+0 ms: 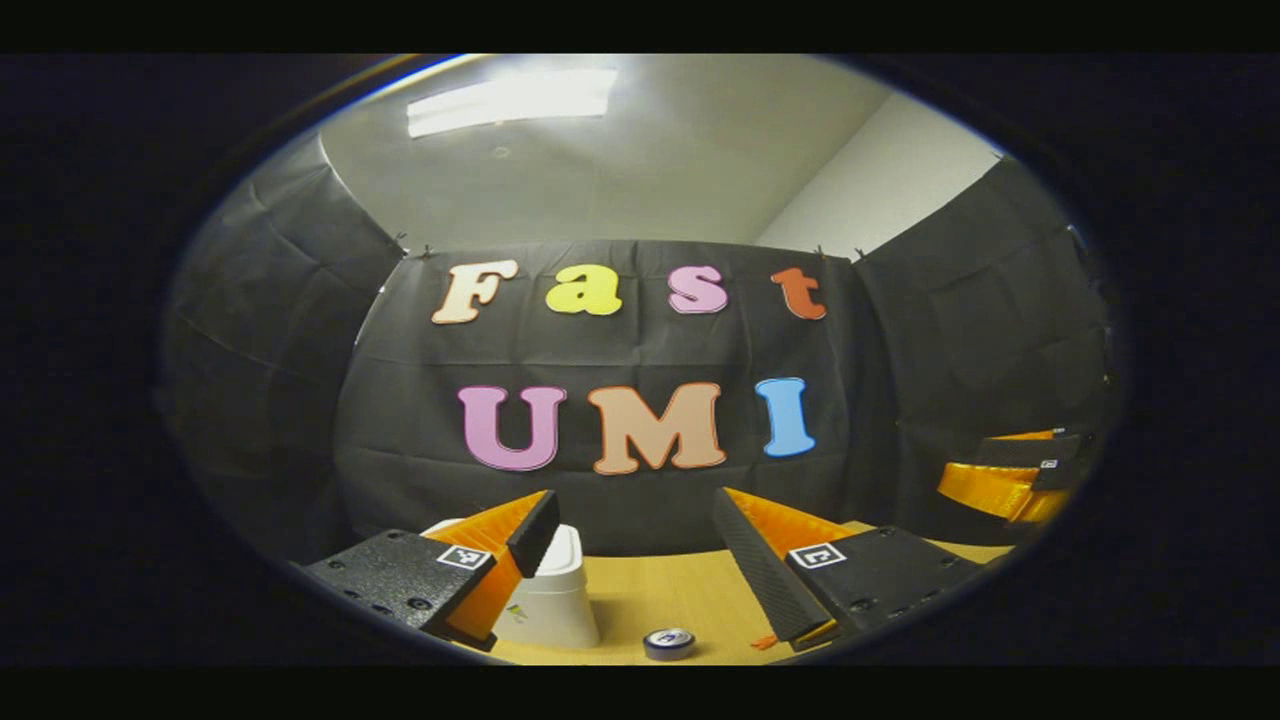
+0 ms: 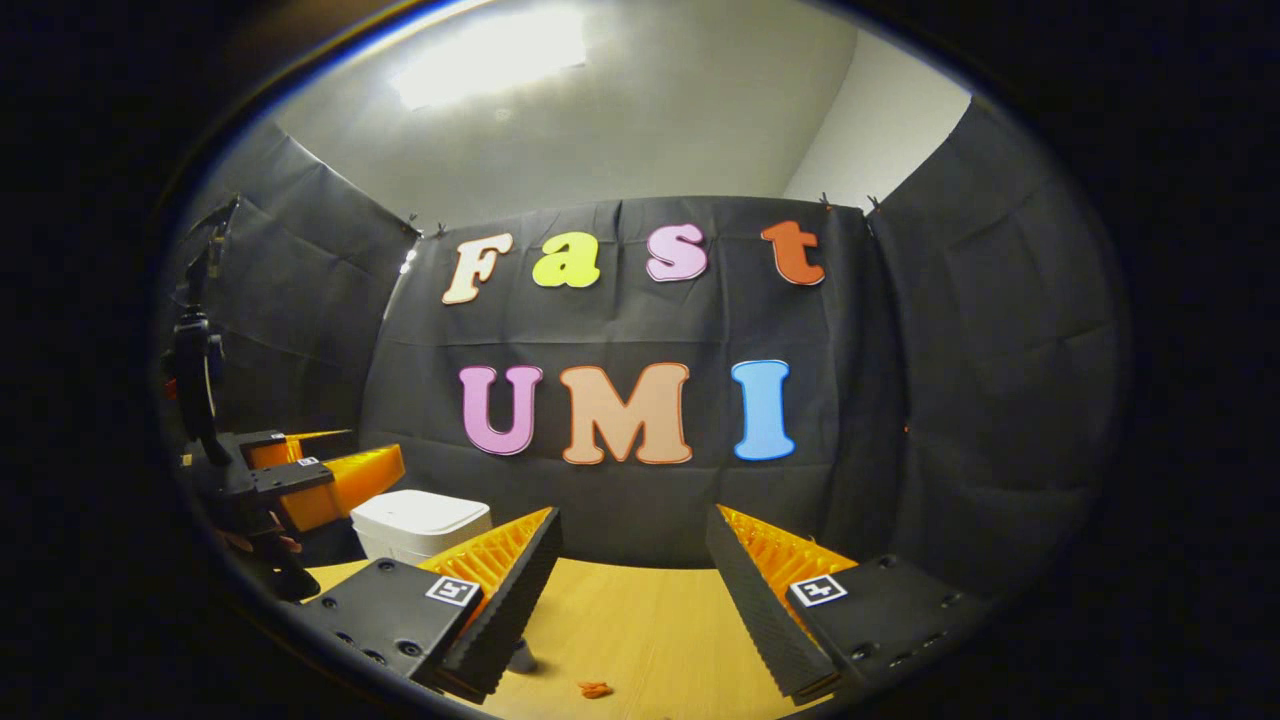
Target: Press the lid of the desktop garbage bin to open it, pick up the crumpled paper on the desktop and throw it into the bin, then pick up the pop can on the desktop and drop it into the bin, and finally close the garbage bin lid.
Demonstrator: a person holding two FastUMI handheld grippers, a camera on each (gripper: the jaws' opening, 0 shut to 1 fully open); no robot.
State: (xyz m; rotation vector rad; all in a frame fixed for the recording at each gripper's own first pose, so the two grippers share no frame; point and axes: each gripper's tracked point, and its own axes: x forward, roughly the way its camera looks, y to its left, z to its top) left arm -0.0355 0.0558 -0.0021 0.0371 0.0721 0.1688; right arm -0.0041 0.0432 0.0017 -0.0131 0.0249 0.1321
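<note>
Your left gripper (image 1: pixel 628 545) and right gripper (image 2: pixel 632 560) both spread wide, holding nothing. Bin (image 1: pixel 555 595) on desk (image 1: pixel 690 590), lid (image 2: pixel 420 512) down. Pop can (image 1: pixel 669 643) standing on desk just beside bin — not binned. Crumpled paper not made out. You likely have pressing, can drop and closing left.

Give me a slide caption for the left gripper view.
Open left gripper raised above the wooden desktop, with the closed white garbage bin and upright pop can ahead.
</note>
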